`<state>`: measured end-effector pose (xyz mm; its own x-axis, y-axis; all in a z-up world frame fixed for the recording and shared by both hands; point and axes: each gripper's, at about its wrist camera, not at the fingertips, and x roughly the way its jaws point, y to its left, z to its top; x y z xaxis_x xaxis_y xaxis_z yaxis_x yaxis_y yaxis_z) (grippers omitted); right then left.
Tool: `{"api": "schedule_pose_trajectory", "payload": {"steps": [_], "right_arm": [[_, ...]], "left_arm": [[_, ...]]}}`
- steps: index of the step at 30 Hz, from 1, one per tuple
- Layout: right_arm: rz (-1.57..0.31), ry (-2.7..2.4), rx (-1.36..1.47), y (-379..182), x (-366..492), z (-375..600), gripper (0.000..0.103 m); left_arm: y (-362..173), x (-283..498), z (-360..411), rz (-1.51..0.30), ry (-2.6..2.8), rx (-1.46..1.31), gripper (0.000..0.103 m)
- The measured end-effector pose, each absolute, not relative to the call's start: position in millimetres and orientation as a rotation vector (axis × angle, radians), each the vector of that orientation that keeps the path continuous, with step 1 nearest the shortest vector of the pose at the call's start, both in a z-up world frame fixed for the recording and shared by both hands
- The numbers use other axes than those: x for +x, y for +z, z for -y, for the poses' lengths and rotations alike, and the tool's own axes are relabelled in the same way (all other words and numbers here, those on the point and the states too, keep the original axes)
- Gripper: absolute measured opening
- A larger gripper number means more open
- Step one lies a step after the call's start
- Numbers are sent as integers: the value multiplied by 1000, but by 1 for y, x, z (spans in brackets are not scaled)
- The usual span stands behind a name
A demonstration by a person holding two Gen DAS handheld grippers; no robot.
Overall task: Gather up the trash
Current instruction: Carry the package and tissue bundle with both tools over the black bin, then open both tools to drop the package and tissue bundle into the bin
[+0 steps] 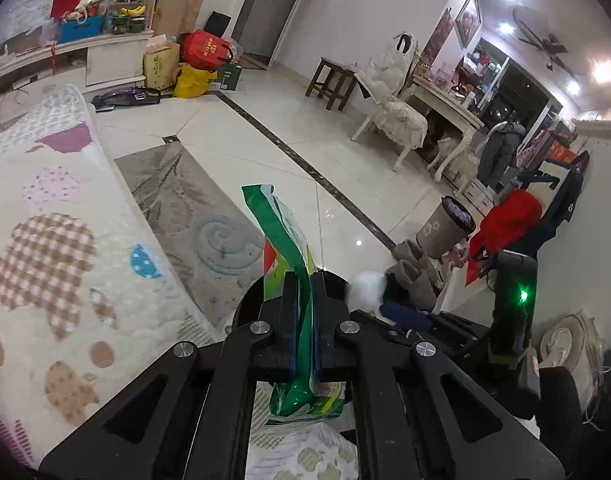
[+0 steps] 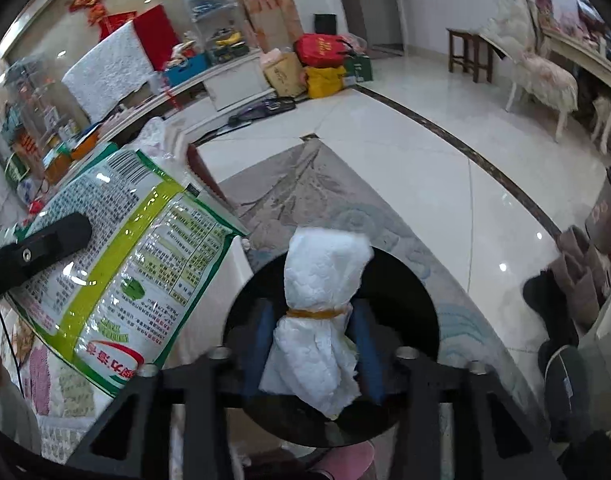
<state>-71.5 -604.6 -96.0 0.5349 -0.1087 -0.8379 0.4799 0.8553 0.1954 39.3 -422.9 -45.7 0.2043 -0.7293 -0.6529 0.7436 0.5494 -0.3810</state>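
Right-wrist view: the right tongs (image 2: pixel 313 344) stand directly over a round black bin (image 2: pixel 409 280) on the floor, a white crumpled paper wad bound with a yellow rubber band (image 2: pixel 321 300) upright between the blue pads (image 2: pixel 261 340); the jaws sit slightly parted on either side of it, and whether the pads press it cannot be told. Its long axis runs along the fingers, pointing away from the camera, with the bin's dark mouth beneath and around it, so the drop appears to need only a wider opening. To the left, the left tongs (image 1: pixel 305 300) are clamped on a flat green-and-white printed plastic food bag (image 1: pixel 289 240), held edge-up and hanging partly below the jaws. In the left-wrist view the black rim shows just beyond the fingertips, so that bag seems close to, but short of, the opening; the right hand is judged the nearer. A patterned cream quilt (image 1: pixel 45 240) borders the bin on the left, a grey swirl-patterned rug (image 1: pixel 193 216) and open white tiled floor (image 1: pixel 305 148) lie ahead, leaving free room.
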Motion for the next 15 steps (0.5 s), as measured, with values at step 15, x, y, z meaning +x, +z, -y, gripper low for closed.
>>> {"api": "schedule_pose_trajectory", "payload": {"steps": [15], "right_arm": [[-945, -363, 479, -92, -83, 601, 53]], "left_arm": [[-67, 34, 413, -926, -998, 53, 44]]}}
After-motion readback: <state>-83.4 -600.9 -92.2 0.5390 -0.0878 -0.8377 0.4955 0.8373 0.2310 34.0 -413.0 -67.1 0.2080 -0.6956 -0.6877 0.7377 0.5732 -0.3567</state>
